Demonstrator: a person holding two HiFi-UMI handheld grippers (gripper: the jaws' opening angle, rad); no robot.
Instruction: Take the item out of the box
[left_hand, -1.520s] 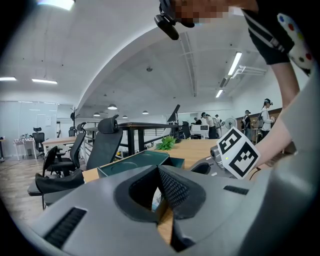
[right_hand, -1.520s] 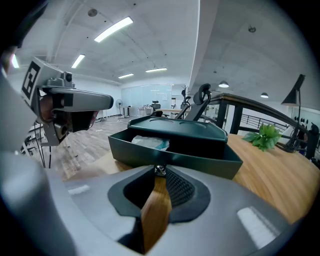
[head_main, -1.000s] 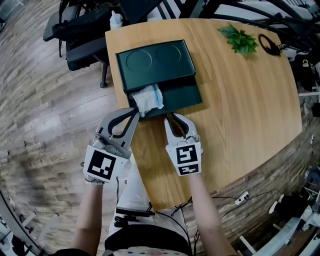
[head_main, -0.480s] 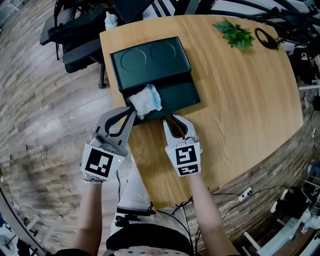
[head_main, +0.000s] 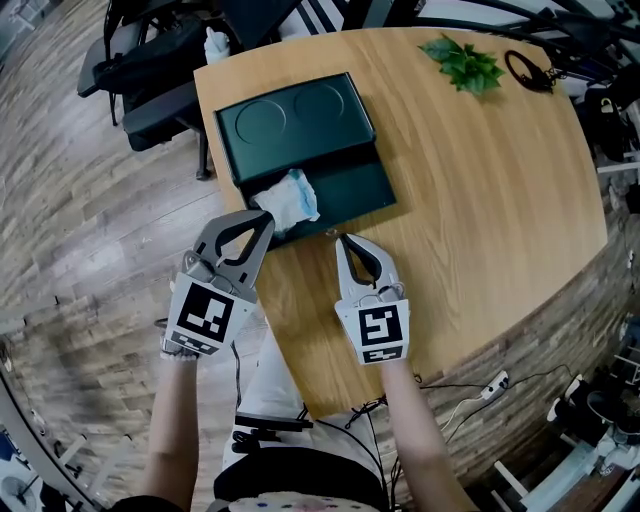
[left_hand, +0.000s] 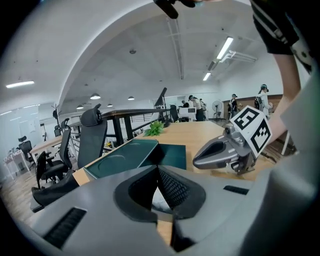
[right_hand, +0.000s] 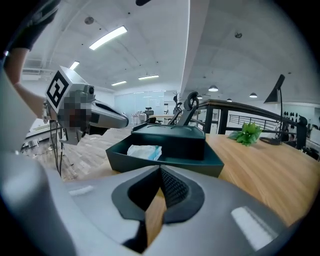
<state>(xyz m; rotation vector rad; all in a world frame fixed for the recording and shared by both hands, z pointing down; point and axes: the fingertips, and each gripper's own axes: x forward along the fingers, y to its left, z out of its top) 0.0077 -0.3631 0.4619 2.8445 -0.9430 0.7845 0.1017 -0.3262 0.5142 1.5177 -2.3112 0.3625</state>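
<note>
A dark green box (head_main: 352, 186) lies on the wooden table, its lid (head_main: 295, 115) slid back over the far half. A white-and-blue packet (head_main: 288, 198) rests in the open near-left part and also shows in the right gripper view (right_hand: 144, 151). My left gripper (head_main: 265, 220) is shut, its tips just off the packet's near corner; whether they touch it I cannot tell. In the left gripper view the jaws (left_hand: 159, 171) meet, with a bit of white beyond them. My right gripper (head_main: 342, 240) is shut and empty, a little short of the box's front wall (right_hand: 165, 165).
A green plant sprig (head_main: 462, 62) and a black looped cable (head_main: 525, 70) lie at the table's far right. A black office chair (head_main: 150, 90) and a white bottle (head_main: 212, 42) stand by the far left corner. The table's left edge runs close beside the box.
The right gripper has drawn back a little from the box's front edge. The left gripper has turned slightly near the packet's corner. The packet stays in the box.
</note>
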